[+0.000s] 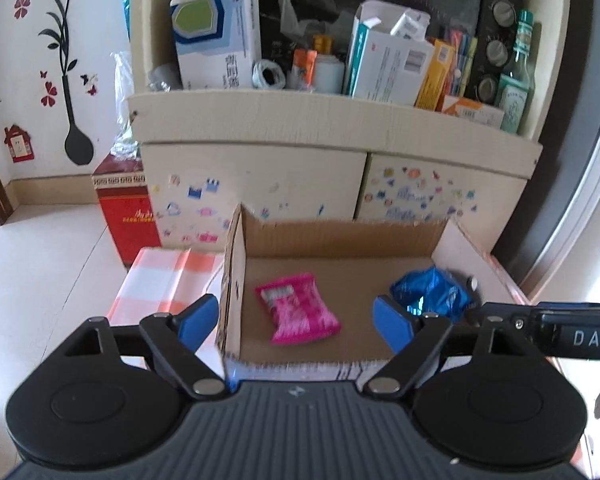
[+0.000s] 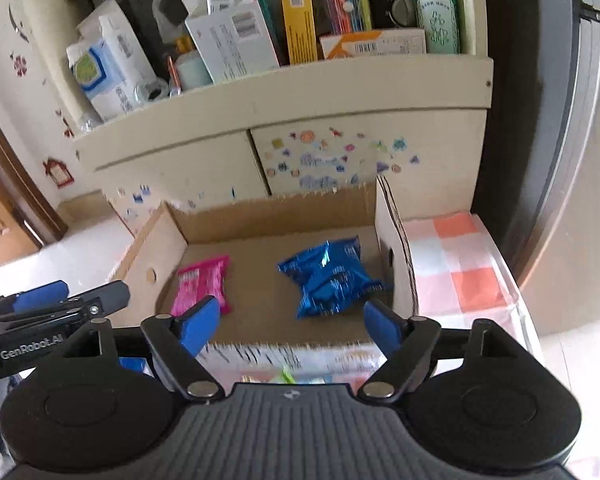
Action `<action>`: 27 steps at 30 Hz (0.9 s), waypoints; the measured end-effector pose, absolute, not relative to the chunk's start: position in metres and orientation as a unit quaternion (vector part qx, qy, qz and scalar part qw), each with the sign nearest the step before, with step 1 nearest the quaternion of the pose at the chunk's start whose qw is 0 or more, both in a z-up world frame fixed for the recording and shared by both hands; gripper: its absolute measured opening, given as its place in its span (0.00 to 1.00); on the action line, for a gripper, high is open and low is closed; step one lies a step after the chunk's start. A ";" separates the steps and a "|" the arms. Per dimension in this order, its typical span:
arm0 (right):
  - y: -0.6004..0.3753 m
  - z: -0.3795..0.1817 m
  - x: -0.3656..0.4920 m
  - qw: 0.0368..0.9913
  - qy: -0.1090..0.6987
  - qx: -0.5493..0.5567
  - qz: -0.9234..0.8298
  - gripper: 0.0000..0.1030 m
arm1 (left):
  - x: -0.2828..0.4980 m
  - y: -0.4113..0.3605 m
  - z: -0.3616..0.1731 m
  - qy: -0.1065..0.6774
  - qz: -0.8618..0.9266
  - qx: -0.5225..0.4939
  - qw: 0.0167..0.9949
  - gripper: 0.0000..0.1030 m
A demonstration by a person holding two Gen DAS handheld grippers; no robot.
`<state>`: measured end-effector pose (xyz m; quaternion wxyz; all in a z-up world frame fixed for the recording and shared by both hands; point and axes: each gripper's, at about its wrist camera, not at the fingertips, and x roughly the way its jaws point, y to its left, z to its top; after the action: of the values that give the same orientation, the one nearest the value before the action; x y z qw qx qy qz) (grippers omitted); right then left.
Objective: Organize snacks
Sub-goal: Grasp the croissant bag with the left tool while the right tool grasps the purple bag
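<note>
Both the left gripper (image 1: 296, 322) and right gripper (image 2: 290, 320) hang spread and empty over the cardboard box (image 1: 340, 240), pink snack packet (image 1: 298, 308) at nine o'clock of the blue foil packet (image 1: 432, 292).

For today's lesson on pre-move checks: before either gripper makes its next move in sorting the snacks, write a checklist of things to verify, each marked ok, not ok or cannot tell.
1. Left gripper open and holding nothing: ok.
2. Right gripper open and holding nothing: ok.
3. Cardboard box open on top, floor reachable: ok.
4. Pink snack packet lying flat inside the box, on its left side: ok.
5. Blue snack packet inside the box, near the right wall, apart from the pink one: ok.
6. More snacks waiting in front of the box: cannot tell; only blurred colours show below the box's near edge in the right wrist view.
</note>
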<state>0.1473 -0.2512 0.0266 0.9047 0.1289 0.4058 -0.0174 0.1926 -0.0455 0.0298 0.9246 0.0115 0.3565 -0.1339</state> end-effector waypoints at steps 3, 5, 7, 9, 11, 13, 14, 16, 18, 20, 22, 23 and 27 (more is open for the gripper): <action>-0.253 0.024 0.140 0.898 0.420 0.128 -0.024 0.83 | 0.181 -0.044 0.026 0.375 -0.135 0.015 0.917 0.82; -0.254 0.023 0.135 0.893 0.430 0.131 -0.025 0.84 | 0.174 -0.043 0.023 0.388 -0.136 0.016 0.911 0.82; -0.256 0.021 0.129 0.888 0.440 0.135 -0.025 0.86 | 0.166 -0.044 0.018 0.399 -0.138 0.022 0.906 0.82; -0.259 0.018 0.121 0.880 0.453 0.139 -0.027 0.87 | 0.156 -0.047 0.016 0.406 -0.140 0.035 0.902 0.82; -0.261 0.015 0.112 0.875 0.463 0.137 -0.030 0.88 | 0.147 -0.049 0.013 0.415 -0.143 0.039 0.898 0.82; -0.263 0.011 0.101 0.870 0.475 0.128 -0.037 0.88 | 0.139 -0.050 0.011 0.427 -0.154 0.031 0.891 0.82; -0.263 0.009 0.097 0.867 0.480 0.125 -0.042 0.88 | 0.136 -0.050 0.010 0.431 -0.158 0.030 0.888 0.82; -0.265 0.004 0.090 0.860 0.492 0.126 -0.050 0.88 | 0.130 -0.053 0.007 0.436 -0.165 0.038 0.884 0.83; -0.266 -0.002 0.083 0.850 0.507 0.132 -0.054 0.88 | 0.125 -0.056 0.003 0.441 -0.172 0.053 0.879 0.83; -0.265 -0.007 0.077 0.844 0.517 0.132 -0.058 0.88 | 0.123 -0.058 0.000 0.449 -0.177 0.060 0.874 0.83; -0.264 -0.013 0.073 0.836 0.530 0.133 -0.058 0.88 | 0.122 -0.060 -0.003 0.453 -0.183 0.060 0.870 0.83; -0.264 -0.017 0.071 0.832 0.536 0.133 -0.055 0.88 | 0.122 -0.061 -0.005 0.455 -0.185 0.063 0.869 0.83; -0.266 -0.035 0.069 0.812 0.564 0.136 -0.061 0.89 | 0.122 -0.066 -0.014 0.464 -0.188 0.082 0.862 0.83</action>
<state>0.0693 -0.2664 -0.0349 0.8124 0.1363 0.5636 -0.0614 0.1222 -0.0660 -0.0138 0.8618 0.0818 0.4639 -0.1880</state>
